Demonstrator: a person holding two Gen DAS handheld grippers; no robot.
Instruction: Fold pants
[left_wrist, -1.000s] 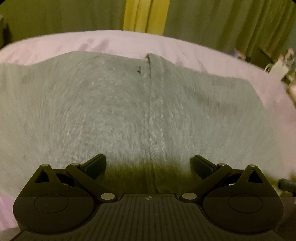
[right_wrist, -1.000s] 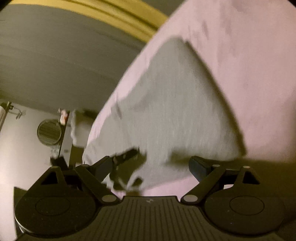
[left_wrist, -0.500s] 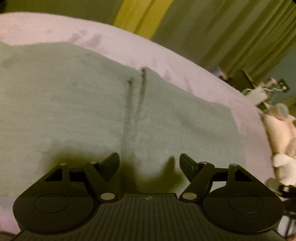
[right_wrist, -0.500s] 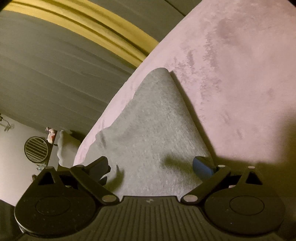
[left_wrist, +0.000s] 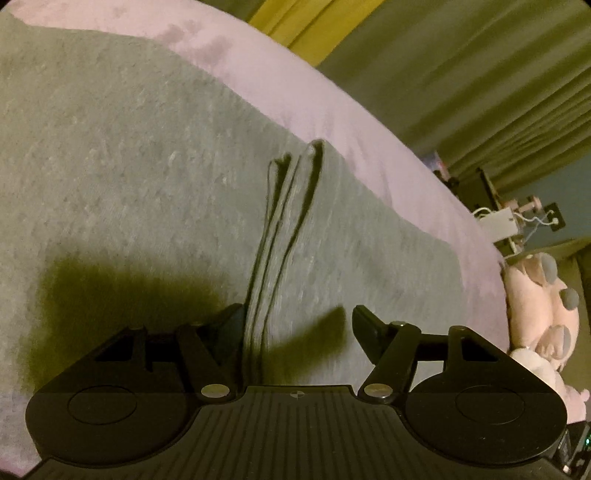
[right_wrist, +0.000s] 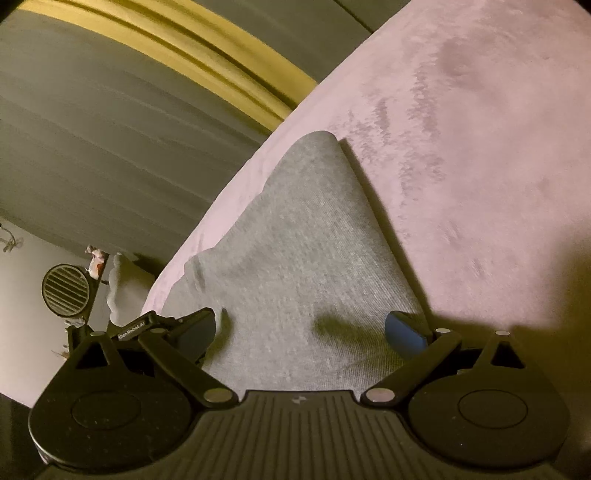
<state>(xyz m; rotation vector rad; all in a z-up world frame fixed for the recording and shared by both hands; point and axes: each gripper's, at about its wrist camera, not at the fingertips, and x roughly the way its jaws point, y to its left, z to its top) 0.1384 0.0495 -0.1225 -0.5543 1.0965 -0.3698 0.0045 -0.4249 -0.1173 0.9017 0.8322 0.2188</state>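
Grey pants (left_wrist: 129, 177) lie spread flat on a pink bed cover (left_wrist: 332, 103). In the left wrist view a raised fold ridge (left_wrist: 284, 229) runs up the fabric from between the fingers. My left gripper (left_wrist: 293, 325) is open just above the pants, its left finger beside the ridge. In the right wrist view a pointed end of the pants (right_wrist: 306, 229) lies on the cover (right_wrist: 461, 147). My right gripper (right_wrist: 301, 328) is open with the fabric between its fingers, low over it.
Dark green and yellow curtains (left_wrist: 443, 74) hang behind the bed. A pink plush toy (left_wrist: 539, 295) and a small stand with cables (left_wrist: 502, 221) are off the bed's right edge. A round vent (right_wrist: 66, 291) is on the wall left of the bed.
The left gripper has moved closer to the fold ridge, and its view has tilted. The right gripper has come down over the pants end and steadied there. Both stay open.
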